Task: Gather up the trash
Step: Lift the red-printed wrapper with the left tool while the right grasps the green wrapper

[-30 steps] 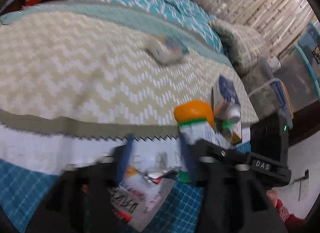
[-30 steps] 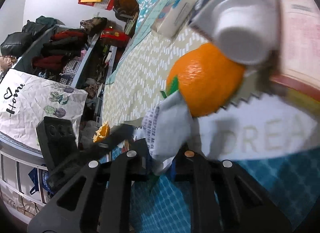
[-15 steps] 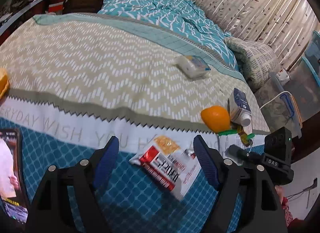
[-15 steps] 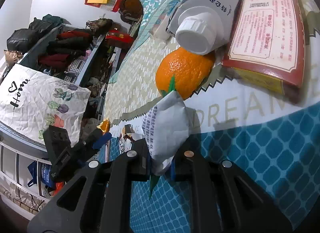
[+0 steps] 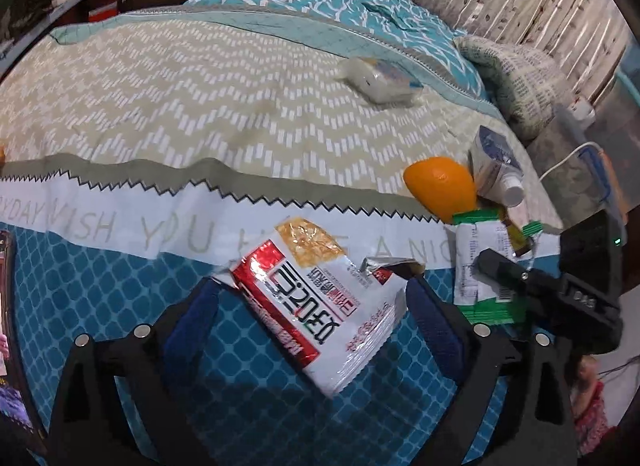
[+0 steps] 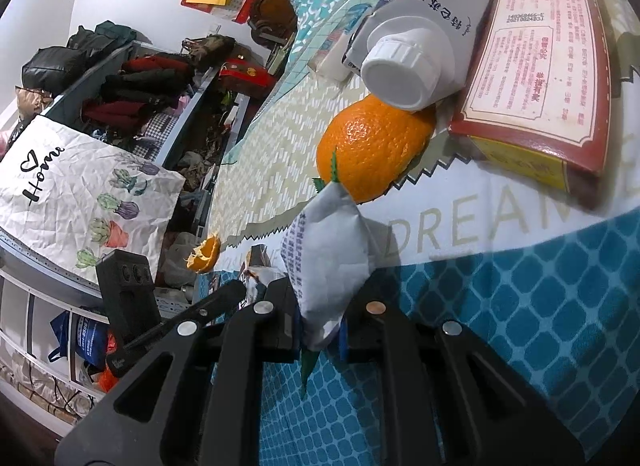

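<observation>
Closer now — crinkly, perhaps foil snack packet (image 5: 320,298)

Two snack wrappers (image 5: 320,298) (image 5: 482,262); one orange (image 5: 440,187); one milk carton (image 6: 424,29); one red box (image 6: 548,77); one orange peel (image 6: 206,254).

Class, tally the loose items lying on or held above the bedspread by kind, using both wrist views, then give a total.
Snack wrappers: 2, a red-and-white one and a green-and-white one
Whole oranges: 1
Orange peels: 1
Milk cartons: 1
Red boxes: 1
Tissue packs: 1
Total: 7
</observation>
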A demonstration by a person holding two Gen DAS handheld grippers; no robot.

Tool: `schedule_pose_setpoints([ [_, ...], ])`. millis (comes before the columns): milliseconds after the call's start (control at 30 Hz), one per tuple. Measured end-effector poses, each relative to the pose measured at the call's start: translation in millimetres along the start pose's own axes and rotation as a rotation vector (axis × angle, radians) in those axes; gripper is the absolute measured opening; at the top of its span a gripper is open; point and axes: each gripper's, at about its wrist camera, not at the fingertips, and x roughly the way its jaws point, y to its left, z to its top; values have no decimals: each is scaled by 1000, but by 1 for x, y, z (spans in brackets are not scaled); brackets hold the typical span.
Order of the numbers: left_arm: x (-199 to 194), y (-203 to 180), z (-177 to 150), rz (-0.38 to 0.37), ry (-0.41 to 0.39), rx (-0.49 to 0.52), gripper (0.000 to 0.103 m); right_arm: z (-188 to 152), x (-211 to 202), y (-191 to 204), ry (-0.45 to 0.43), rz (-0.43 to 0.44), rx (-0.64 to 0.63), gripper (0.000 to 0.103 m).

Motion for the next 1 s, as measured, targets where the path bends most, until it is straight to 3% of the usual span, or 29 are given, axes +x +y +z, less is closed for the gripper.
schedule_pose_setpoints([
  [67, 2, -9, -2, 50, -20, 39, 66, 0, 0, 0, -1, -1, -2, 14],
  [133, 4, -20, -4, 90, -33, 96, 30, -1, 0, 1, -1, 0, 0, 14],
  [267, 1, -25, -5, 66, -45, 114, 12, -1, 0, 1, -1, -1, -2, 14],
  [467, -9, -25, -5, -1, -52, 90, 9, -4, -1, 3, 6, -7, -9, 14],
  [767, -23, -27, -1, -166, -38, 28, 8, -20, -12, 17, 27, -50, -107, 15],
  [1000, -22, -38, -2, -198, -24, 43, 8, -23, -33, 2, -9, -54, -62, 15],
])
